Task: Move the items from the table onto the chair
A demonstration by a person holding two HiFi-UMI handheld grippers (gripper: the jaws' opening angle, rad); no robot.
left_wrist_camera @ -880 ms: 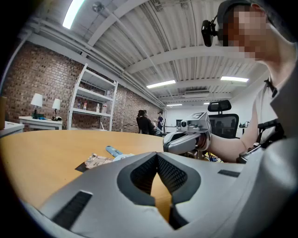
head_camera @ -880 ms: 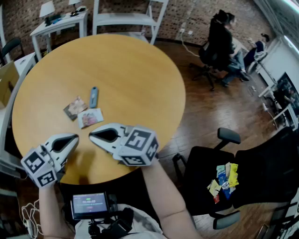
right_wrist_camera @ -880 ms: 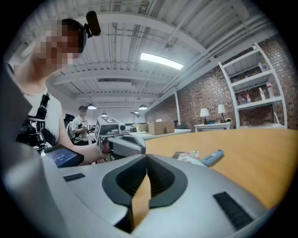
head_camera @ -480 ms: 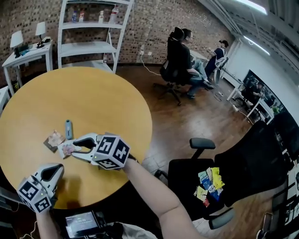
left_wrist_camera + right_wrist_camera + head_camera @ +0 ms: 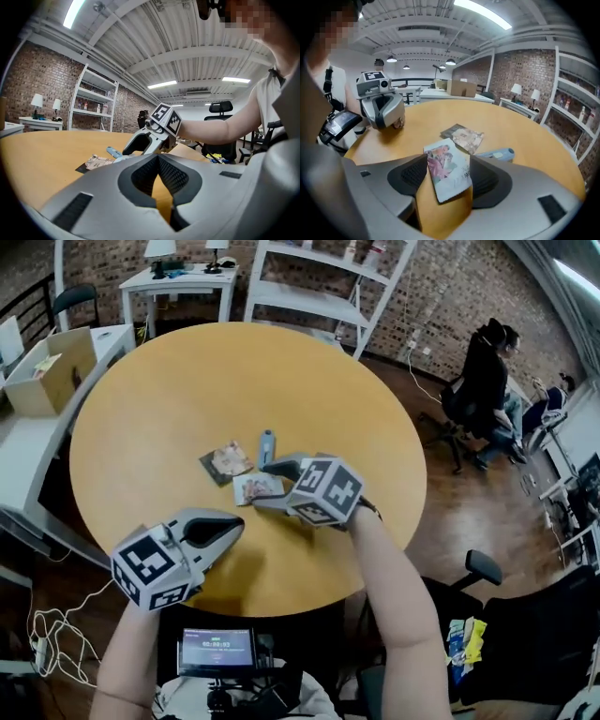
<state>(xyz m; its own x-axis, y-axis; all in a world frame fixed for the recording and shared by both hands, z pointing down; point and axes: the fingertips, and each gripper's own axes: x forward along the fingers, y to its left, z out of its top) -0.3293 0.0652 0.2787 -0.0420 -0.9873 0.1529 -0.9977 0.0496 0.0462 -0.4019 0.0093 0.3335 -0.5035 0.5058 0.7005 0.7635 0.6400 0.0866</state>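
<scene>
Round wooden table (image 5: 187, 381) fills most of the head view. Black chair (image 5: 530, 652) is off at 4 o'clock, with a small heap of bright packets (image 5: 466, 638) already on its seat.

Left gripper (image 5: 236, 523) is at the table's 6 o'clock edge, jaw tips together, nothing in them.

Right gripper (image 5: 264, 486) is near the table centre, angled down, jaws spread as wide as they go. They straddle the pale printed packet (image 5: 450, 176), which lies flat on the wood. Pads are beside its long edges, not yet pressing as far as I can tell.

Dark packet (image 5: 225, 462) sits at the pale one's 10 o'clock, blue tube (image 5: 267, 443) at its 1 o'clock.

Judgement: the packet looks thin, light, limp and glossy, so likely slippery. Best pinched across its narrow width, one pad worked under an edge.
</scene>
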